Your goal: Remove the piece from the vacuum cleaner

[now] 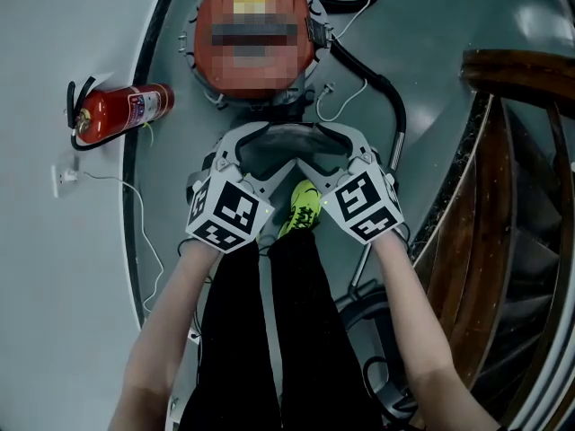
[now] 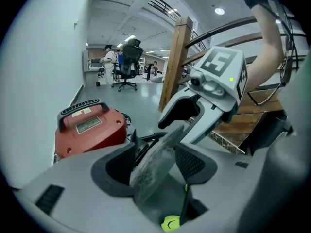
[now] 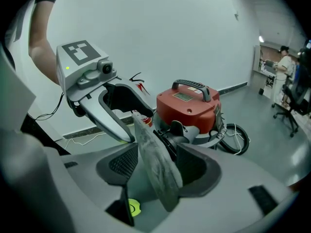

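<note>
Jaws of left gripper (image 2: 155, 164) and right gripper (image 3: 159, 166) released. A flat, dusty grey piece (image 2: 164, 147) leans between them. The rounded red vacuum cleaner (image 3: 188, 108) sits beyond.

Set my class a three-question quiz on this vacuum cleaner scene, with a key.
1. True or false: the fire extinguisher stands upright.
2. The vacuum cleaner body is: A blue, B red, C yellow.
3. Fill in: the jaws of the right hand-held gripper stand ___ around the grey piece.
Key: 1 false, it lies on the floor; 2 B; 3 open.
</note>
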`<state>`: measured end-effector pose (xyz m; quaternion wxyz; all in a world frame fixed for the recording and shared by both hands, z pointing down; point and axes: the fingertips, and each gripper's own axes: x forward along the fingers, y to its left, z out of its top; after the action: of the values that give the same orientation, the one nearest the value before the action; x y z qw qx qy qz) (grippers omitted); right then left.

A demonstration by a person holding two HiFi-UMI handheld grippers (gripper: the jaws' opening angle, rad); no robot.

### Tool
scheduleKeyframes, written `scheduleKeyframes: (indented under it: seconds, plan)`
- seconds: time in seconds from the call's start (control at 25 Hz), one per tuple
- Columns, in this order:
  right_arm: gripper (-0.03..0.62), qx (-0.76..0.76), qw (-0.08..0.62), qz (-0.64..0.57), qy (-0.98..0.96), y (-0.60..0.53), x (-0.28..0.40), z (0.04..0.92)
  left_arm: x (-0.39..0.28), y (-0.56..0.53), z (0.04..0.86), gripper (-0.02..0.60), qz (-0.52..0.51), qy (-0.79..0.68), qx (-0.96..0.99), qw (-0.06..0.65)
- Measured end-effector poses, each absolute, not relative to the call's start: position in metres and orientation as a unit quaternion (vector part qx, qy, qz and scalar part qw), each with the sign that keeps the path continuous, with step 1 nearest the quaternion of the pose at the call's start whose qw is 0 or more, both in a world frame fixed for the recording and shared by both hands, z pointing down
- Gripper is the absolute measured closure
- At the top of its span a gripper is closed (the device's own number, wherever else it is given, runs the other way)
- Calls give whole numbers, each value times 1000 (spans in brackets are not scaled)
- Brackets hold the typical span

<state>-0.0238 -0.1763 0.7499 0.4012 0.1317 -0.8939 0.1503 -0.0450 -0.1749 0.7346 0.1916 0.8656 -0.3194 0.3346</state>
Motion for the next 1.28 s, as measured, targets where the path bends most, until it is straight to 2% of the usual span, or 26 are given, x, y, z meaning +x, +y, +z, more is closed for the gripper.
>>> scheduleKeyframes:
  seconds: [0.36, 1.28]
  plan:
    - [330, 118, 423, 143, -887, -187, -25, 769, -48, -188, 757, 319, 342, -323, 859, 202]
    - [332, 59, 467, 138, -872, -184, -26, 805, -49, -196, 795, 318, 364, -308, 852, 215]
